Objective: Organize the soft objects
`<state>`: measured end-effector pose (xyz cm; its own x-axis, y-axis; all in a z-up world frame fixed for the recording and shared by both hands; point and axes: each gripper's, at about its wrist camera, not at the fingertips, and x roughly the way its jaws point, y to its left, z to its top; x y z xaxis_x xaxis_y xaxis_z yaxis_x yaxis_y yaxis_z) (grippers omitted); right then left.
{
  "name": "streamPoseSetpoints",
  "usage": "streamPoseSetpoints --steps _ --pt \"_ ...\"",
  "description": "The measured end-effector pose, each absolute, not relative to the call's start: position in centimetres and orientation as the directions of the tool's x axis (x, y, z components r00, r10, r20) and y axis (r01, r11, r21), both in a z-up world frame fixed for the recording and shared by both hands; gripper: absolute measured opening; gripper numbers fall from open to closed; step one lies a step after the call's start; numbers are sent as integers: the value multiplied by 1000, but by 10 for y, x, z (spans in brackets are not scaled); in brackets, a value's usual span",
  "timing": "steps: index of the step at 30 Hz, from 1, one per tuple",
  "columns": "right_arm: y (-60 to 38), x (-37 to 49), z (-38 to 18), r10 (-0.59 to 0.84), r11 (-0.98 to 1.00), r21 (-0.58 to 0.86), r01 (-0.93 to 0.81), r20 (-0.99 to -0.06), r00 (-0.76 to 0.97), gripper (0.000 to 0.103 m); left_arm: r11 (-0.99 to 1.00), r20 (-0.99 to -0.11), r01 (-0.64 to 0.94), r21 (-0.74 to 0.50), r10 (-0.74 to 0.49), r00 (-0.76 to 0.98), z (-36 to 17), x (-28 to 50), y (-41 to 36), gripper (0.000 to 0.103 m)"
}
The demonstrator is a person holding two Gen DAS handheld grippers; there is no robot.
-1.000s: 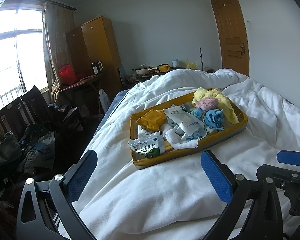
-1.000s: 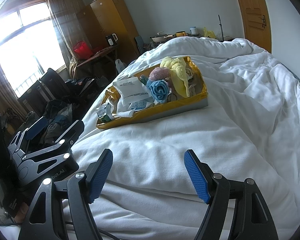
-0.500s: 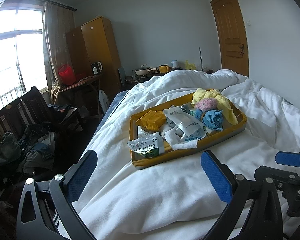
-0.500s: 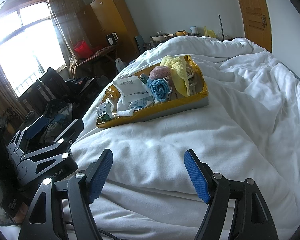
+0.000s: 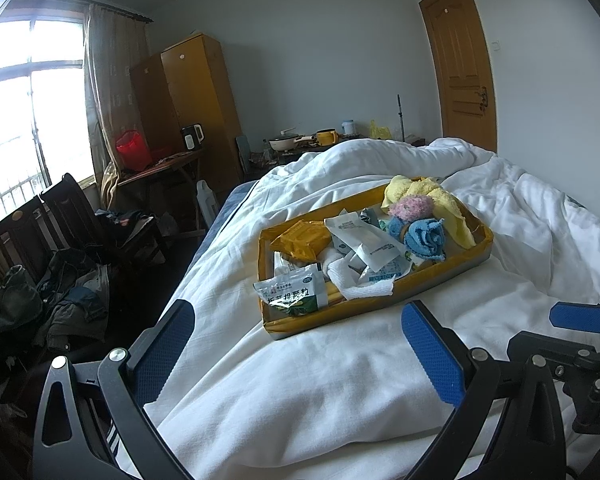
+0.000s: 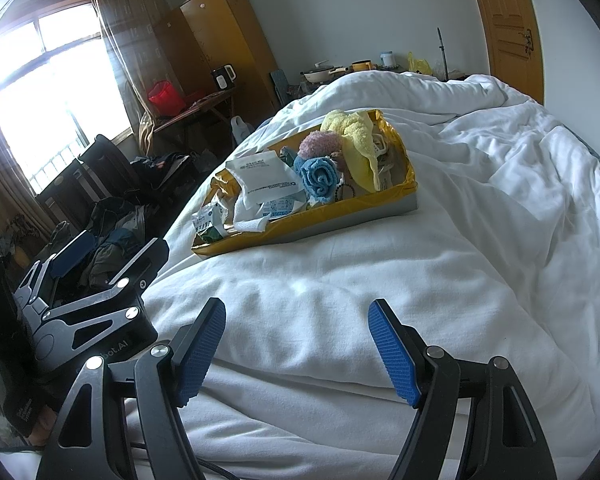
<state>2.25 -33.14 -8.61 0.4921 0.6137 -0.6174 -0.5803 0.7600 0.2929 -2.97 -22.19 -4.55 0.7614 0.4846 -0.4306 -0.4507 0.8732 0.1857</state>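
Note:
A yellow tray (image 5: pixel 380 305) (image 6: pixel 308 232) sits on a white duvet. It holds a yellow towel (image 5: pixel 440 196) (image 6: pixel 356 136), a pink fluffy ball (image 5: pixel 414 206) (image 6: pixel 320 143), a rolled blue cloth (image 5: pixel 426 236) (image 6: pixel 318 174), a white cloth (image 5: pixel 360 282), and several paper and foil packets (image 5: pixel 292 292) (image 6: pixel 260 172). My left gripper (image 5: pixel 300 350) is open and empty, short of the tray's near edge. My right gripper (image 6: pixel 296 348) is open and empty, farther back over the duvet.
The white duvet (image 6: pixel 500 220) covers the bed with folds on the right. Left of the bed are dark chairs with heaped clothes (image 5: pixel 72 280), a table with a red bag (image 5: pixel 132 150), a wardrobe (image 5: pixel 192 100) and a door (image 5: pixel 460 72).
Both grippers stay open. The views have shifted only slightly; the tray and its contents have not moved.

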Motion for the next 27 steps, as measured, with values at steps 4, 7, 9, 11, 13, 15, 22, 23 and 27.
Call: streamPoseSetpoints --steps 4,7,9,11,13,15,22,23,27 --pt "-330 23 -85 614 760 293 -580 -618 492 78 873 -430 -451 186 485 761 -45 -30 -222 103" --pt "-331 23 -85 613 760 292 -581 -618 492 78 873 -431 -451 184 484 761 -46 -30 -222 103" --pt "-331 23 -86 613 760 293 -580 -618 492 78 873 -431 -451 185 485 761 -45 -29 -222 103" --pt "-330 23 -85 613 760 293 -580 -618 492 78 873 -430 -451 185 485 761 -46 -30 -222 103" --pt "-330 23 -85 613 760 292 -581 -618 492 78 873 -430 -451 185 485 762 -46 -30 -222 103" --pt "-331 23 -86 613 760 293 -580 -618 492 78 873 -431 -451 186 485 761 -46 -29 -222 103" --pt "-330 23 -85 613 760 293 -580 -618 491 78 875 -431 -448 184 481 763 -46 -30 -223 103" --pt "-330 23 -85 613 760 293 -580 -618 491 78 876 -431 -446 185 480 764 -46 -30 -224 103" --pt "-330 23 -85 613 760 293 -580 -618 491 78 882 -428 -430 191 469 772 -45 -31 -227 103"
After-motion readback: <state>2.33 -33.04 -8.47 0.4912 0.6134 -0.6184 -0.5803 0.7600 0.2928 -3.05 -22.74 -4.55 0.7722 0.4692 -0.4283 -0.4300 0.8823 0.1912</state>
